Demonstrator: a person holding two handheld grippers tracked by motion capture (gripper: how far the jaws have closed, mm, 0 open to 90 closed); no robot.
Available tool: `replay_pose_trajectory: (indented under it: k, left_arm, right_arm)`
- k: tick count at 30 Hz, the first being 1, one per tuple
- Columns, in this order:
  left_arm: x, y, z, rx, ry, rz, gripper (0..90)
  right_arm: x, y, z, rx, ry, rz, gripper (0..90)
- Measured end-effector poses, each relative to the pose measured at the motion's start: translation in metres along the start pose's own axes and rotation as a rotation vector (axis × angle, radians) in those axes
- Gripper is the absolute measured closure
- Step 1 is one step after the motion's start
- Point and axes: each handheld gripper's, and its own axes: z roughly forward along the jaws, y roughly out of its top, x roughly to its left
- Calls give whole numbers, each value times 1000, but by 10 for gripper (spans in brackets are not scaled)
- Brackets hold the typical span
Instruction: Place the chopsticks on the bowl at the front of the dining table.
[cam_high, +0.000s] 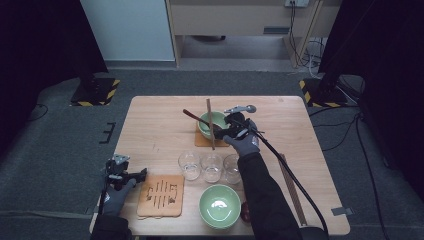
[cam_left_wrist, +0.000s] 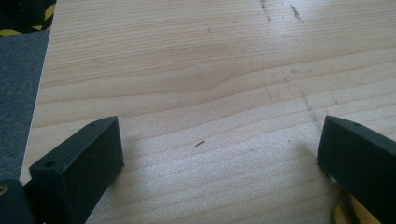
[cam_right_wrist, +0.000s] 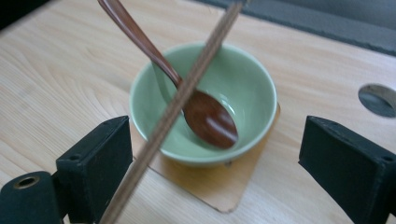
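My right gripper (cam_right_wrist: 215, 163) sits closest, its black jaws spread wide with nothing pressed between them — the chopstick (cam_right_wrist: 187, 88) crosses just inside the left jaw and lies across the rim of the green bowl (cam_right_wrist: 243, 84). I see a brown wooden spoon (cam_right_wrist: 205, 114) resting inside that bowl, which stands on a small tan coaster (cam_right_wrist: 219, 186). My left gripper (cam_left_wrist: 219, 154) hangs over bare table (cam_left_wrist: 187, 70), jaws apart, holding nothing.

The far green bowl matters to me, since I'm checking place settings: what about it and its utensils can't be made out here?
- Green bowl, high view: right gripper and hand cover its near right rim.
- Wooden spoon, right gripper view: handle end cut off by top edge.
- Chopstick, right gripper view: blurred; whether one stick or two is unclear.
- Mat: mostly hidden under the bowl.
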Motion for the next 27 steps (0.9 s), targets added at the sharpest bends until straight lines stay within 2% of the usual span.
replay_pose_trajectory:
  k: [3,14,21,27]
  left_arm:
    - [0,0,0,0,0,0,0]
    - [0,0,0,0,0,0,0]
    - [0,0,0,0,0,0,0]
    - [0,0,0,0,0,0,0]
  right_arm:
    - [3,-3,4,33,-23,-39,92]
    - [9,-8,11,73,-25,-67,103]
    - [10,-9,12,82,-30,-75,103]
    - [10,-9,12,77,-24,-100,109]
